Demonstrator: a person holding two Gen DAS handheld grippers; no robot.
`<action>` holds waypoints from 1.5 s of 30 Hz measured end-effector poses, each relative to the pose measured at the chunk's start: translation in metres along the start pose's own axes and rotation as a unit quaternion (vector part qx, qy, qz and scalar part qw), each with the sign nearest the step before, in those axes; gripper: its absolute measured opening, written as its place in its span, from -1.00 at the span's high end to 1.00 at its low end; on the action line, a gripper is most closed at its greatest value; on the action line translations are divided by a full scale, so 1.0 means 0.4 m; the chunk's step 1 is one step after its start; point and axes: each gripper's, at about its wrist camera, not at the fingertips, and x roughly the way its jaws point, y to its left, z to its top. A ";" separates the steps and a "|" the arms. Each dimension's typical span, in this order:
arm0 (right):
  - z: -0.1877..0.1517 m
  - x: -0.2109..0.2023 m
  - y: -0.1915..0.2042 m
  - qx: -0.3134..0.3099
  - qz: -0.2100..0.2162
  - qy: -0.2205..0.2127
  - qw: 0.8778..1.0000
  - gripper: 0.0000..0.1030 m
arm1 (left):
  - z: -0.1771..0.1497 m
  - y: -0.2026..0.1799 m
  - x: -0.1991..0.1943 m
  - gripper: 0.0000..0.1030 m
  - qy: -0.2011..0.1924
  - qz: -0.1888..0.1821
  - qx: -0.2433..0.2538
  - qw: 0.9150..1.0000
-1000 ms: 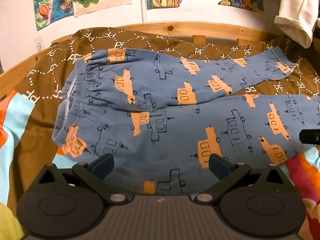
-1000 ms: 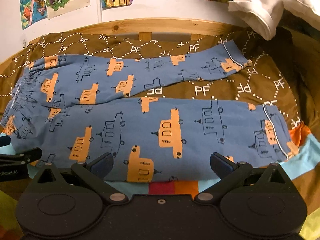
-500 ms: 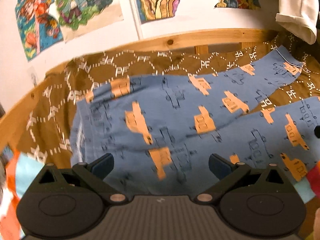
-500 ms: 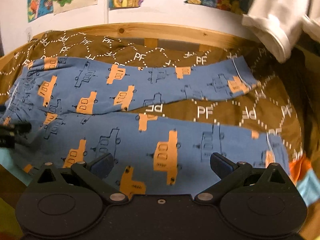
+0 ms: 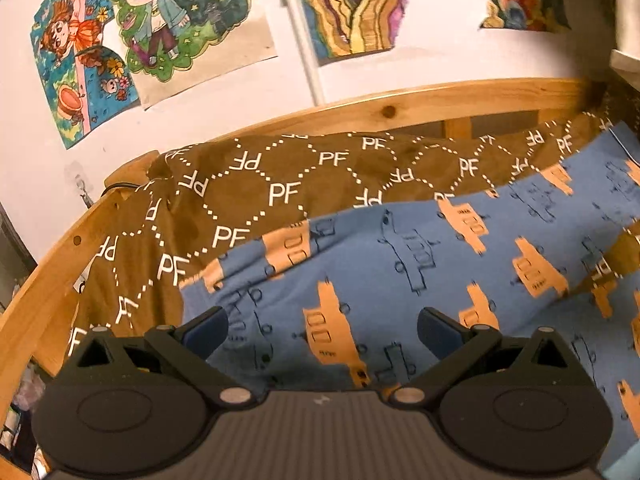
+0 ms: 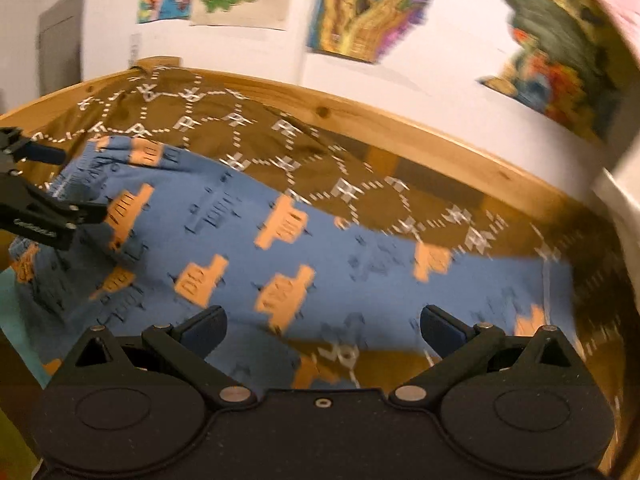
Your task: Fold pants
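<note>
- The pants (image 5: 420,264), blue with orange and outlined vehicle prints, lie spread on the brown "PF" blanket (image 5: 280,184), which covers a bed with a wooden frame (image 5: 400,110).
- In the left wrist view the left gripper (image 5: 322,326) has its fingers spread wide with nothing between them. It sits over the waistband end of the pants, near the blanket's left side.
- A second ago the same view took in the whole waist and both legs from farther back. Now the camera is closer and pitched up, so the blanket's far edge, the frame and the wall drawings (image 5: 176,20) fill the upper half.
- The striped orange and light blue cloth seen earlier at the blanket's near edge is out of the left view.
- In the right wrist view the right gripper (image 6: 322,330) is also wide open and empty, over the far leg (image 6: 360,264) of the pants. A strip of blanket shows between the fingers, where the two legs part.
- That view is motion-blurred. It has swung since a second ago, when it looked squarely at both legs. The frame now slants down to the right, and the cuff (image 6: 554,296) lies toward the blanket's right side.
- The left gripper (image 6: 68,184) shows at the left edge of the right view, at the waistband (image 6: 80,168). Earlier only its tip showed, at the blanket's near edge.
</note>
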 end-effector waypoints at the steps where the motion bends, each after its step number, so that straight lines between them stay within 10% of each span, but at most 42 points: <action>1: 0.012 0.011 0.002 -0.006 0.006 -0.001 1.000 -0.99 | 0.005 0.004 0.006 -1.00 0.000 -0.002 -0.002 1.000; 13: 0.111 0.168 -0.044 -0.010 0.024 0.007 1.000 -0.99 | 0.048 0.059 0.081 -1.00 -0.022 -0.007 0.008 1.000; 22: 0.167 0.323 -0.079 -0.085 0.057 0.005 0.995 -0.99 | 0.088 0.127 0.151 -1.00 -0.111 -0.031 0.077 0.990; 27: 0.186 0.398 -0.132 -0.085 0.069 0.026 0.994 -0.98 | 0.114 0.162 0.220 -0.91 -0.066 -0.085 0.085 0.991; 39: 0.200 0.517 -0.142 -0.118 0.082 0.058 0.988 -0.46 | 0.132 0.175 0.313 -0.27 0.004 -0.118 0.104 0.988; 45: 0.217 0.555 -0.121 -0.144 0.095 0.083 0.981 -0.35 | 0.132 0.153 0.330 0.62 0.032 -0.112 0.135 0.984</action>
